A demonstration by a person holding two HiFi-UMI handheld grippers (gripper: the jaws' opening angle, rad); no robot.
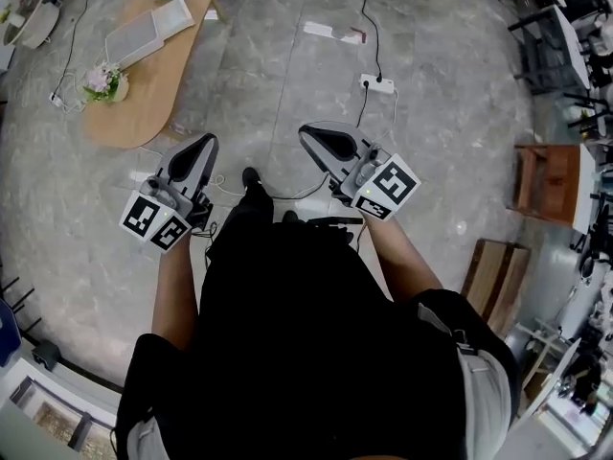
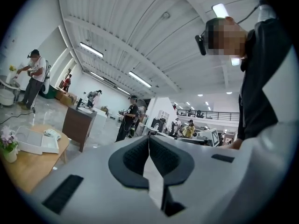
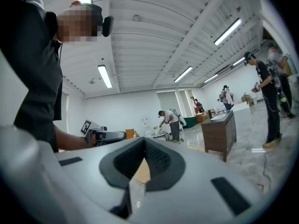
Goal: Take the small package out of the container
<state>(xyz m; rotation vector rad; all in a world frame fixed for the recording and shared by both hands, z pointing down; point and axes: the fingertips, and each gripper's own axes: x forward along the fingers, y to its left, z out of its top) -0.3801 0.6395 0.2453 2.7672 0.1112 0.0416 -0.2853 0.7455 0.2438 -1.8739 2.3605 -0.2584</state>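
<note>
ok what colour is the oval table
The table is a light tan wood. It shows best in the head view.

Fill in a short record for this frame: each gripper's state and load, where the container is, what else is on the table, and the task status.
left gripper: jaws together, nothing between them
right gripper: jaws together, nothing between them
gripper position: both held in front of the person, over the floor, apart from the table
white container: on the wooden table, at upper left in the head view
also on table: potted flowers
small package: cannot be made out
task status: not begun
</note>
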